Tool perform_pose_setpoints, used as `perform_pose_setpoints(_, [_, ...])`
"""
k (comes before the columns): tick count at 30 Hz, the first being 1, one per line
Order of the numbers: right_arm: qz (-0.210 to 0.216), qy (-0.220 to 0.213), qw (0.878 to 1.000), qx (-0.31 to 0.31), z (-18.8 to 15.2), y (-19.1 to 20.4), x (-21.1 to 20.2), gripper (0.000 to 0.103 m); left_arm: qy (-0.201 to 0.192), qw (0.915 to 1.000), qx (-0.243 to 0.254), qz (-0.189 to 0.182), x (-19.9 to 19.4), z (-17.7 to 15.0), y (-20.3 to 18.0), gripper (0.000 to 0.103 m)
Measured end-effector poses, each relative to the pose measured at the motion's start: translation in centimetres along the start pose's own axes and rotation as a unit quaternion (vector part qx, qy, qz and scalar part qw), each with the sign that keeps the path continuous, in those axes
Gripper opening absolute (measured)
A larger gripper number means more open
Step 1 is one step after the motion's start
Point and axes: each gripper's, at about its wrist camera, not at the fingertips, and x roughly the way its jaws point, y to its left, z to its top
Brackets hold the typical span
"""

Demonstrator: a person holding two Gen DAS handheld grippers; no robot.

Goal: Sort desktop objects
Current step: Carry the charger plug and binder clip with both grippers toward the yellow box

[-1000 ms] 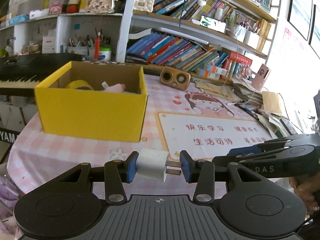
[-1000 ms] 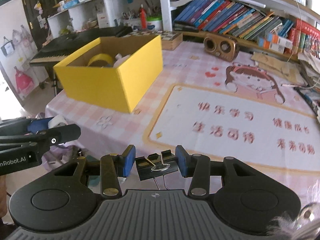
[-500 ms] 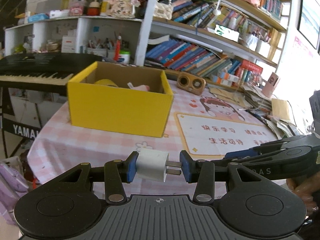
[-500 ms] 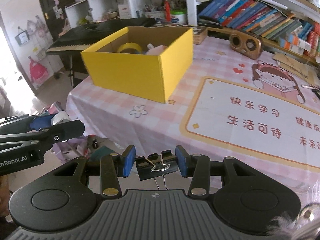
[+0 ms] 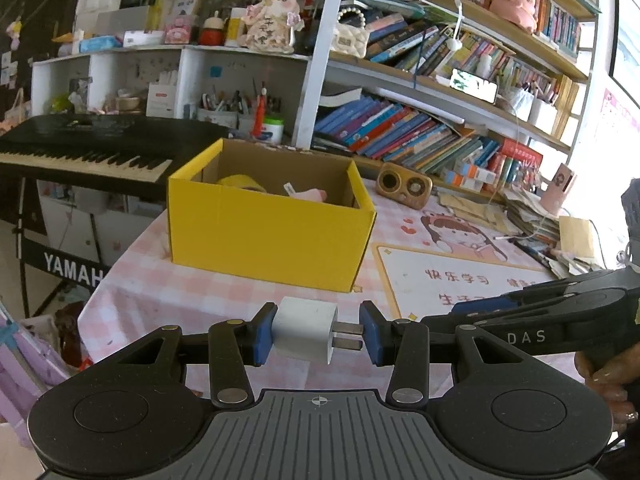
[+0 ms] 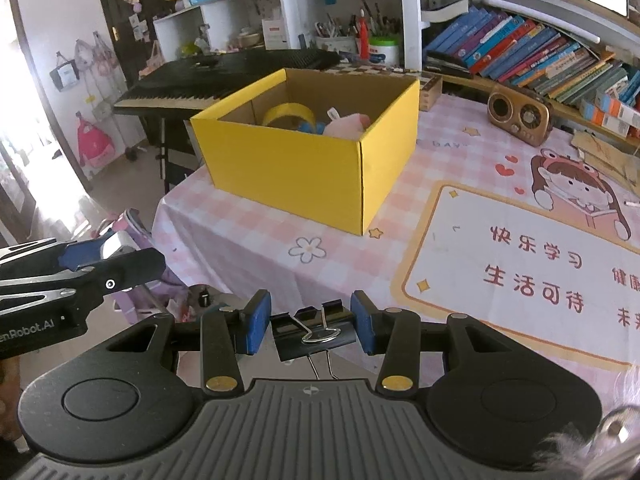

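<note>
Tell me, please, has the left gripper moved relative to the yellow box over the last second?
Yes. The left gripper, holding the white charger, has backed away: the yellow box now looks farther off and more of the table edge shows.

crowded bookshelves, black keyboard, bright doorway left

One box, one charger, one clip

left gripper blk w/ blue pads, brass screws, right gripper same
</note>
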Motion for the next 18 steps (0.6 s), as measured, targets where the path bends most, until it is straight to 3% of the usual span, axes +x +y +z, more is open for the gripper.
perform_pose_setpoints(18, [-0.004, -0.004, 1.0, -0.007, 1.9, -0.9, 0.6, 0.041, -0.003, 0.9999, 0.0, -0.011, 1.9, 1.8, 0.0, 0.043])
